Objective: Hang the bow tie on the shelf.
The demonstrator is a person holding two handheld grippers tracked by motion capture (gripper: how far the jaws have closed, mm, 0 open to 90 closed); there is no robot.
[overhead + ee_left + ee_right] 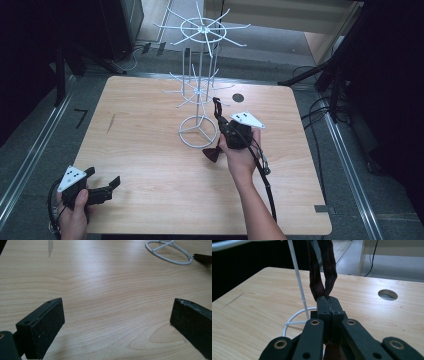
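dark red strap (323,277), looped, pinched by right gripper (328,305)

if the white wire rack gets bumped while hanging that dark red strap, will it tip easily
Probably yes. The white wire rack is tall on a thin pole over a small ring base, so a sideways tug high up could rock it. It looks light, all thin wire. The dark red strap, pinched in the right tool, hangs limp.

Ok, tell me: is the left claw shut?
No, the left claw is open, its jaws wide apart over bare table.
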